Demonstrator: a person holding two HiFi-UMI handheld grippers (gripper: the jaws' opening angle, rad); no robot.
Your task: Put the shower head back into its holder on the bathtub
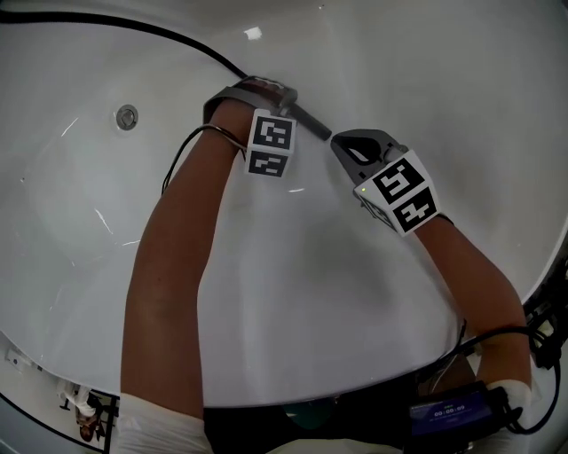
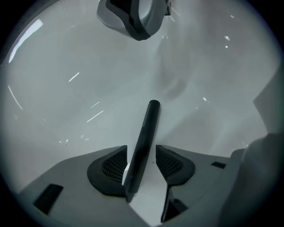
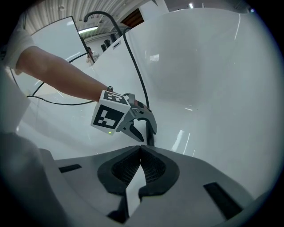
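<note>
Left gripper (image 2: 141,147) stands open around the shower head (image 2: 148,124), down inside the white bathtub (image 1: 293,266).
The dark, rod-shaped shower head runs up between the spread jaws in the left gripper view. It lies close against the pad on the frame's left, with a clear gap to the other pad, and its free end points at the tub's wall. In the head view its tip pokes out near the centre top, toward the right gripper (image 3: 141,147). That gripper hangs just beside it, jaws closed together on nothing. A black hose (image 1: 133,27) curves in from the upper left of the head view to the left gripper. A round metal fitting (image 1: 127,116) sits on the tub wall at upper left.
</note>
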